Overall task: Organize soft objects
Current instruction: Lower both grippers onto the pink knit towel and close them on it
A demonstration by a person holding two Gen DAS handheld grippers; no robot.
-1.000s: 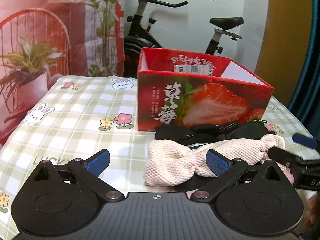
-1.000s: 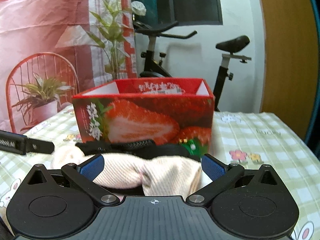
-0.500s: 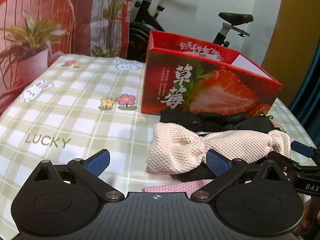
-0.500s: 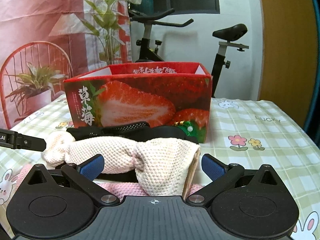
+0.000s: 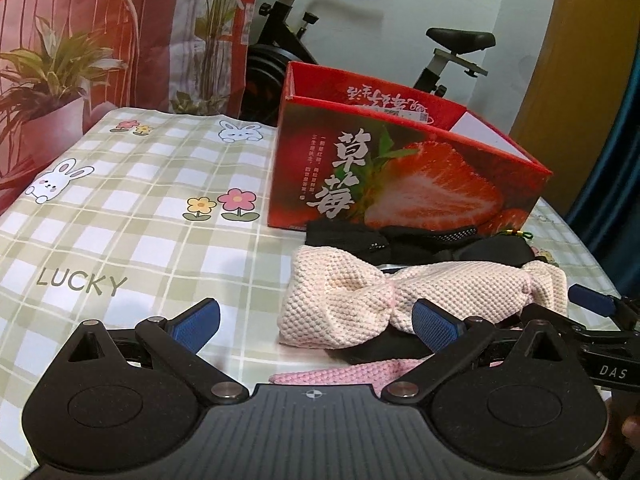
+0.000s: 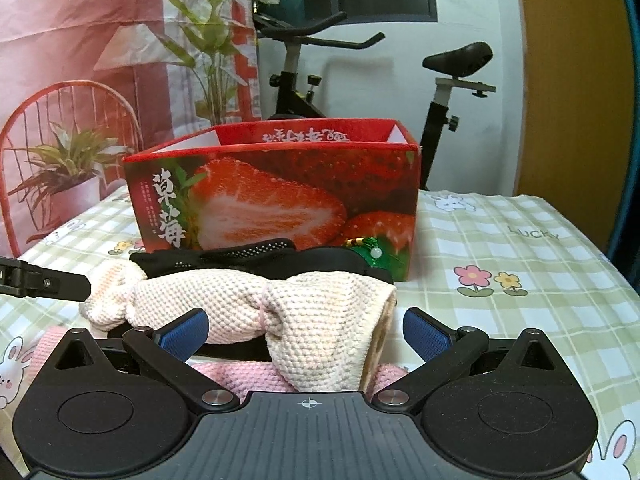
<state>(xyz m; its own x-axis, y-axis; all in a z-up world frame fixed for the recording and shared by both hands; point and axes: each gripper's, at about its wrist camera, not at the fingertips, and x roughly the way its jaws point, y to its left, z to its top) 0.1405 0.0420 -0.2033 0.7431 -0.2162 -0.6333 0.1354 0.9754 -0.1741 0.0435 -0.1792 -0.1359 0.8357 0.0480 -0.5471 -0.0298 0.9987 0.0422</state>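
On the checked tablecloth (image 5: 132, 208), a cream knit bow headband (image 6: 280, 312) is piled before a strawberry box (image 6: 280, 196).
Both the left gripper (image 5: 316, 322) and right gripper (image 6: 306, 330) are held released; an exercise bike (image 6: 440, 80) is seen behind.

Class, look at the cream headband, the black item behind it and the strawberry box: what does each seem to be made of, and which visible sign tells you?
Cream headband: apparently knitted fabric, matte, with a bumpy waffle-like texture and a gathered knot.
Black item: probably stretch fabric, matte; a dotted, mesh-like strip shows, but its type is unclear.
Strawberry box: likely printed cardboard, slightly glossy, with thin folded walls and white inner faces.
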